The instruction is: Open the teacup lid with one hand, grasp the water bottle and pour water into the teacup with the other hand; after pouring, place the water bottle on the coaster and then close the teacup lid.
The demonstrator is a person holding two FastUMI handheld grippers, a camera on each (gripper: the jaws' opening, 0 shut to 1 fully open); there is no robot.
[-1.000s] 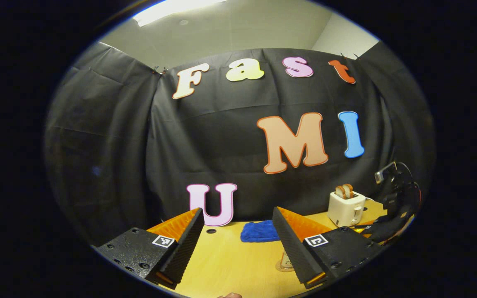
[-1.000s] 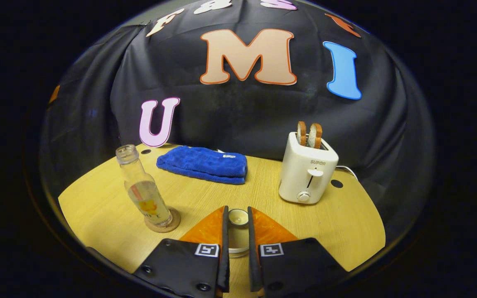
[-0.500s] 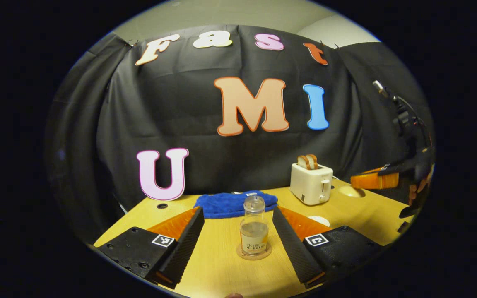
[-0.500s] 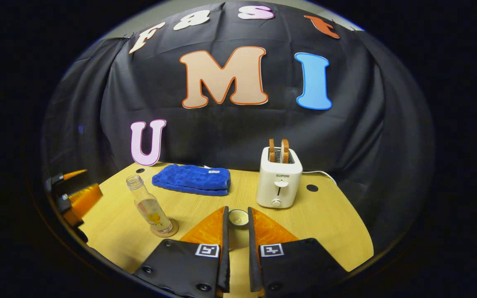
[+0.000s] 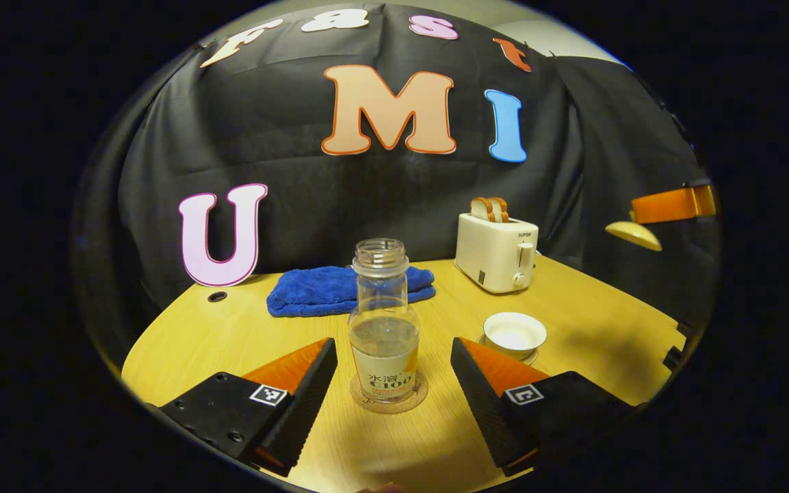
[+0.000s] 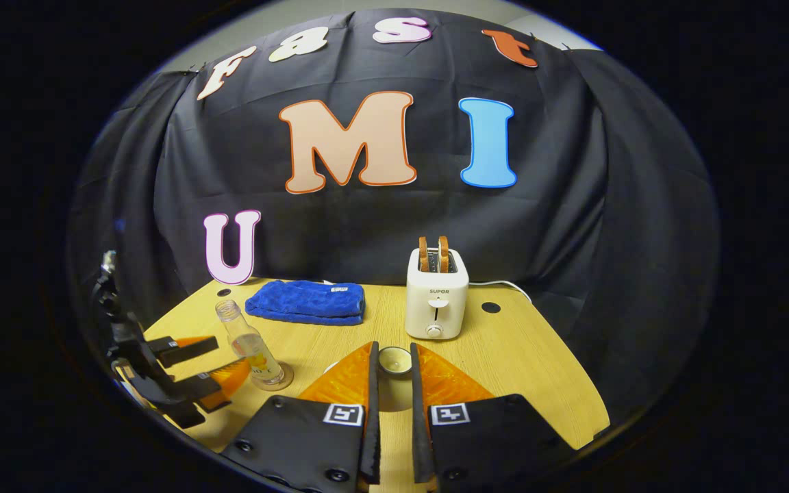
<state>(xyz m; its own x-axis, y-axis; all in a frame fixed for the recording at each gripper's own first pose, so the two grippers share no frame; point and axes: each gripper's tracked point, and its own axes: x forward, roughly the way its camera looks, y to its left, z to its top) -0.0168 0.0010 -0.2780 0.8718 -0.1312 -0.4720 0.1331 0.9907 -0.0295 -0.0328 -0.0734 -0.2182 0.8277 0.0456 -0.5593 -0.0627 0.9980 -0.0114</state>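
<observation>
A clear water bottle (image 5: 384,322), uncapped and part full, stands upright on a round cork coaster (image 5: 387,402). My left gripper (image 5: 392,342) is open, with the bottle in the gap between its fingertips and neither finger touching it. To the right sits the white teacup (image 5: 514,333), uncovered. My right gripper (image 6: 392,346) is shut on the knob of the teacup lid (image 6: 394,361). In the left gripper view it hangs high at the right (image 5: 668,205) with the lid (image 5: 633,235) under it. In the right gripper view the bottle (image 6: 251,346) and left gripper (image 6: 206,366) are at the left.
A white toaster (image 5: 497,250) with two slices of bread stands at the back of the wooden table (image 5: 230,335). A folded blue cloth (image 5: 340,291) lies behind the bottle. Black cloth walls close the booth behind and at the sides.
My left gripper has swung down towards the bottle, which now stands between its open fingers. My right gripper has risen and drawn back from the cup with the lid.
</observation>
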